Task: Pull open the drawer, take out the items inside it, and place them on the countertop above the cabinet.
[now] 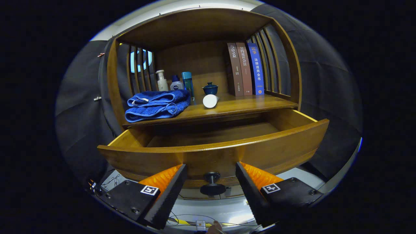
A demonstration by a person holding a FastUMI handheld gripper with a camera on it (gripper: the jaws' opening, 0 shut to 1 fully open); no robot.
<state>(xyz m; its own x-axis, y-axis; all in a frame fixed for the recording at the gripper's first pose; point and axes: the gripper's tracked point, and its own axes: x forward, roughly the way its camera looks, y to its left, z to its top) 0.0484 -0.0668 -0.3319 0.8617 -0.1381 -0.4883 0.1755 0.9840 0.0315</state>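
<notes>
Inside, drawer (214, 152) contents stay hidden; hand-held gripper (211, 182) fingers spread around knob (212, 187).

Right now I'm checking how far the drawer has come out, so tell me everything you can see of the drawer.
The drawer looks like glossy brown wood, with a wide front panel and paler side walls. It is pulled well out below the countertop. The visible part of its floor looks bare; the near part is hidden behind the front. A dark round knob sticks out of the front, between the open fingers of the tool, which do not touch it.
</notes>
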